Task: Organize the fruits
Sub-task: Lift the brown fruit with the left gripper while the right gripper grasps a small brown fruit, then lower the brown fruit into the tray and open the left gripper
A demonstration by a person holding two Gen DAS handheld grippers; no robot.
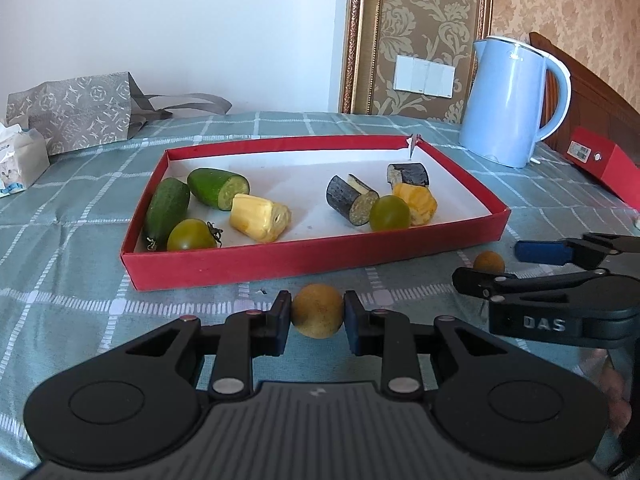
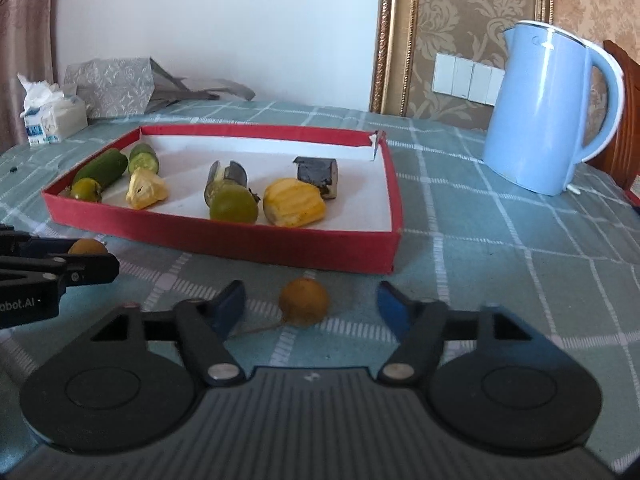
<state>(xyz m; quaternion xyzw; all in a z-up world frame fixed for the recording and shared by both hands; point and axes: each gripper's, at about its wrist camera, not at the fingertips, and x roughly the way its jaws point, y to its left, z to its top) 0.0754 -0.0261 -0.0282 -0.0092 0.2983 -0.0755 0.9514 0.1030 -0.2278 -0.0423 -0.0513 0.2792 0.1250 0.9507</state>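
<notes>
So I'm holding a small round brown fruit (image 1: pixel 317 311) in the left tool (image 1: pixel 317 320), blue pads (image 1: pixel 282 320) pressing on it from both sides, just in front of the red tray (image 1: pixel 248 264) on the desk (image 1: pixel 60 240) with its checked cloth. My right tool (image 2: pixel 311 304) is standing wide, and a second brown fruit (image 2: pixel 304 306) is sitting on the cloth between its fingers (image 2: pixel 394 308), not touching either one. That fruit is lying near the tray's front wall. Inside the tray I'm seeing two cucumber pieces (image 1: pixel 168 208), two green tomatoes (image 1: pixel 191 235), two yellow chunks (image 1: pixel 260 218) and two dark-skinned pieces (image 1: pixel 352 200). A blue kettle (image 2: pixel 548 112) is standing off to the right of the tray, well apart from it.
</notes>
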